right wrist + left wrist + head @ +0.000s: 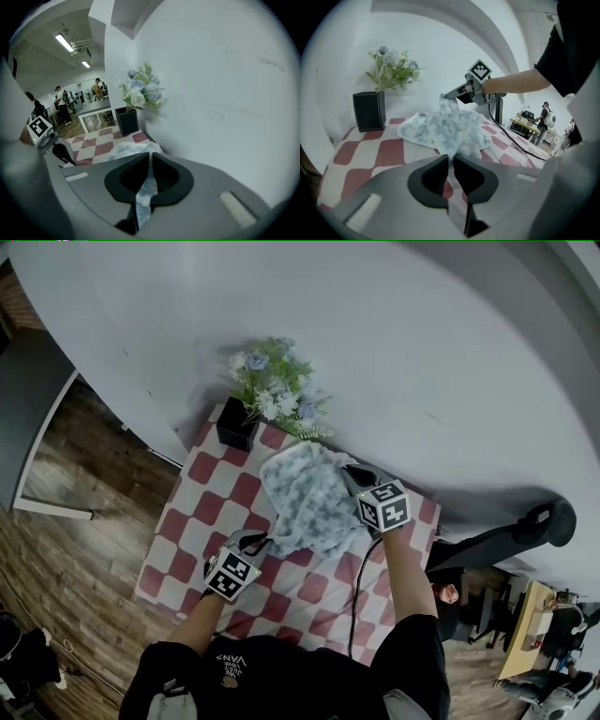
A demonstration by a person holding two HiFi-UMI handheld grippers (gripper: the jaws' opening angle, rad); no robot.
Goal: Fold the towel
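A fluffy pale grey towel (309, 498) lies bunched on the red-and-white checked tablecloth (202, 512). My left gripper (270, 539) is shut on the towel's near left corner; in the left gripper view the cloth (452, 126) runs straight into the closed jaws (451, 158). My right gripper (345, 471) is shut on the towel's far right corner and holds it a little above the table. A strip of towel (145, 187) hangs down between its closed jaws (150, 157). Across the table the right gripper (446, 96) shows with the lifted corner in it.
A black square vase (236, 424) with white and blue flowers (277, 388) stands at the table's far left corner, against the white wall (394, 352). A black cable (359, 589) runs from the right gripper across the cloth. Wooden floor (75, 549) lies to the left.
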